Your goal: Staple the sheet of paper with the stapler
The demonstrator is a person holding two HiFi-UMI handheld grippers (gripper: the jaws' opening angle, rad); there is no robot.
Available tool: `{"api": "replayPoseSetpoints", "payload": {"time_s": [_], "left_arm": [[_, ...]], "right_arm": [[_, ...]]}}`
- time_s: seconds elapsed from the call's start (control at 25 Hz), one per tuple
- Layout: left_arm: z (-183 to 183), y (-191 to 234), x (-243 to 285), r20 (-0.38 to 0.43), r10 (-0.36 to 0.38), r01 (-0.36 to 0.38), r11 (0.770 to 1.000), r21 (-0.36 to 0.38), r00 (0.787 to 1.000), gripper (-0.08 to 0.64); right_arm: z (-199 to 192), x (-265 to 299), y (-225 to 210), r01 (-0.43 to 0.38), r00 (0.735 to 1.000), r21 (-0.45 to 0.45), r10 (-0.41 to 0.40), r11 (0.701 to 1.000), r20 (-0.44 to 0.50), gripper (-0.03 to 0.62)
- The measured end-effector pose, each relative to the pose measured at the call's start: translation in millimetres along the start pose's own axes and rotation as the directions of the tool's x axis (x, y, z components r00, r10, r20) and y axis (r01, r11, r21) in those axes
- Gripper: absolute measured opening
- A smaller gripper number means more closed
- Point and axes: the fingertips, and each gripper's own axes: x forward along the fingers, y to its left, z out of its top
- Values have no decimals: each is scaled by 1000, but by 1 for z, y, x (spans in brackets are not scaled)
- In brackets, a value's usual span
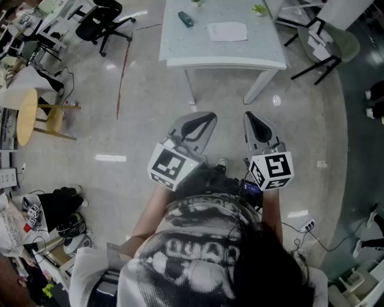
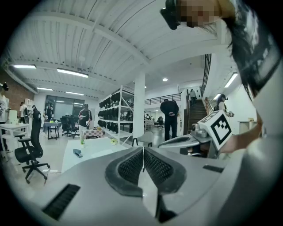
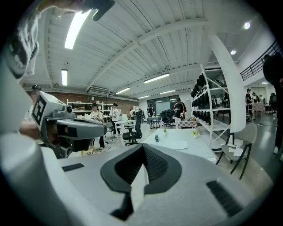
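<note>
The white table (image 1: 180, 48) stands ahead of me across open floor. On it lie a dark stapler (image 1: 186, 19) and a white sheet of paper (image 1: 227, 31), apart from each other. My left gripper (image 1: 201, 117) and right gripper (image 1: 252, 116) are held close to my body, well short of the table, both shut and empty. In the left gripper view the jaws (image 2: 143, 152) meet, with the stapler (image 2: 78, 153) and paper (image 2: 101, 152) far off. The right gripper view shows closed jaws (image 3: 143, 150), the stapler (image 3: 156, 138) and the paper (image 3: 176, 145) on the distant table.
A small green plant (image 1: 260, 9) sits at the table's far edge. A black office chair (image 1: 102, 24) stands far left, a grey chair (image 1: 327, 42) far right, a round wooden stool (image 1: 27, 117) at left. Bags and cables lie on the floor around me. People and shelves stand in the background.
</note>
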Motion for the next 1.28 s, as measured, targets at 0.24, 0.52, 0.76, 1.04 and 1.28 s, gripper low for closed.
{"api": "replayPoseSetpoints", "payload": {"time_s": [0.24, 0.52, 0.76, 1.04, 1.28], "left_arm": [[3, 2, 5, 0, 11, -11, 1000, 8, 1000, 5], [-4, -3, 8, -18, 19, -19, 1000, 1, 1000, 5], [-7, -14, 21, -26, 25, -25, 1000, 5, 999, 5], [-13, -26, 32, -34, 55, -55, 998, -11, 998, 5], [-16, -26, 41, -47, 75, -76, 997, -8, 996, 5]], "right_arm": [[3, 2, -6, -15, 1000, -20, 16, 1000, 1, -8], [-4, -5, -17, -5, 1000, -27, 5, 1000, 2, -6], [-11, -12, -30, -12, 1000, -16, 12, 1000, 5, -6], [-18, -20, -44, -33, 999, -16, 33, 999, 2, -6], [-25, -13, -50, -68, 998, -8, 68, 998, -3, -6]]}}
